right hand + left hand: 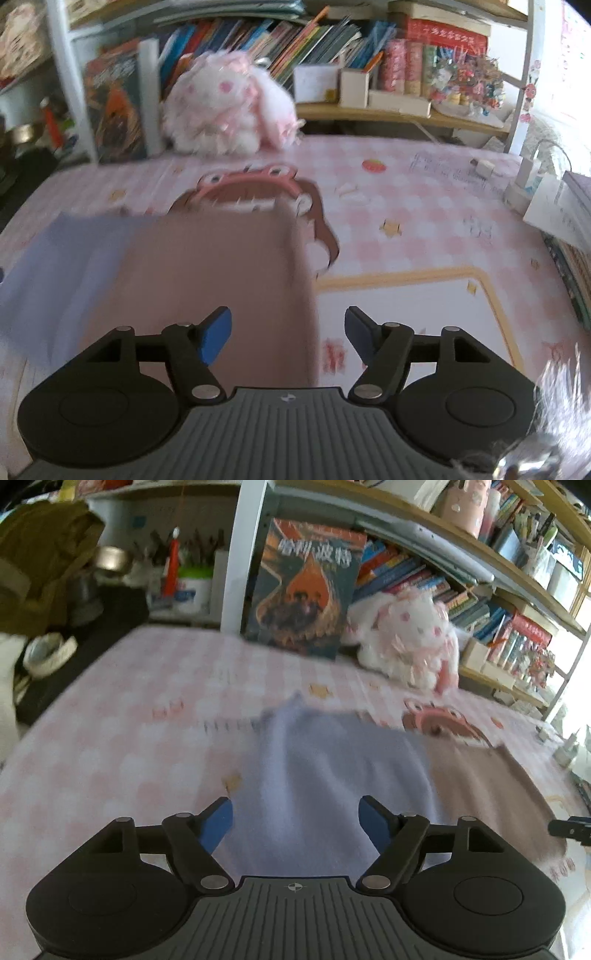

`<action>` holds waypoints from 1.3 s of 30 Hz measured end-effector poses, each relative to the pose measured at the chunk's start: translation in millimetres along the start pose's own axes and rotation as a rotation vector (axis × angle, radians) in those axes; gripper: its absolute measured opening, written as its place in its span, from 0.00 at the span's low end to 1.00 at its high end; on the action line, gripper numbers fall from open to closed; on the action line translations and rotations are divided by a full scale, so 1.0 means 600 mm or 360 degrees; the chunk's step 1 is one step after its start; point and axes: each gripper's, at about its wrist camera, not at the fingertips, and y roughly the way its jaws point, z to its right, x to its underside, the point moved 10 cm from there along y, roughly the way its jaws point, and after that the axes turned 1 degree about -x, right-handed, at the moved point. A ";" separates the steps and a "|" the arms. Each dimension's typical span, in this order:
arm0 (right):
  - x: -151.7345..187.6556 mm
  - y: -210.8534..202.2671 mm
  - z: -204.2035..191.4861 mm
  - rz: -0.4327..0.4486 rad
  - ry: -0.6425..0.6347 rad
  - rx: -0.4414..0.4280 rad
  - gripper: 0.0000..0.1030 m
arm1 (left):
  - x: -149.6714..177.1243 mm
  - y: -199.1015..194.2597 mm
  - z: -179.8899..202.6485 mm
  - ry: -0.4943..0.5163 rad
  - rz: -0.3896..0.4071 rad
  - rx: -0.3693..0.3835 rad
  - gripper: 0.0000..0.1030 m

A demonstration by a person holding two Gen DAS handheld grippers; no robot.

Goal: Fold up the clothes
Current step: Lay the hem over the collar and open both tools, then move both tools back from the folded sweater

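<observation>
Two garments lie side by side on the pink checked counter [110,738], and both pairs of tongs hang apart over them, gripping nothing.

Left wrist view: the left tongs [295,823] fill the lower middle of the frame, blue pads spread wide with only air between them. Right ahead of them, in the centre, is the lilac cloth [325,768], rumpled, with a corner sticking up toward the upper middle. It looks bunched and not squared off. To its right, in the lower right, the brown cloth [491,794] lies flat and touches or slightly overlaps the lilac one; blur hides which. A book [303,587] and a plush toy [402,638] stand at the back edge, below the shelves [461,554]. A black tip at the right edge may be the other tongs.

Right wrist view: the right tongs [288,339] are also spread, empty, at the lower middle. The brown cloth [210,280] sits in the centre as a neat rectangle with a straight right edge, so it appears folded at least once. The lilac cloth [66,258] is at the left edge.

Judging from this, folding is partway: the brown piece looks near done, the lilac one still needs flattening and folding.
</observation>
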 end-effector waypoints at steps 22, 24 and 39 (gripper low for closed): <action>0.116 -0.080 0.036 -0.0084 -0.0415 -0.0241 0.85 | 0.161 -0.104 0.166 -0.0029 -0.0046 -0.0294 0.92; 0.125 -0.084 0.036 -0.0093 -0.0454 -0.0267 0.87 | 0.166 -0.109 0.174 -0.0019 -0.0043 -0.0313 0.92; 0.145 -0.076 0.004 -0.0181 -0.0537 -0.0323 0.87 | 0.179 -0.084 0.178 0.0020 -0.0200 -0.0165 0.92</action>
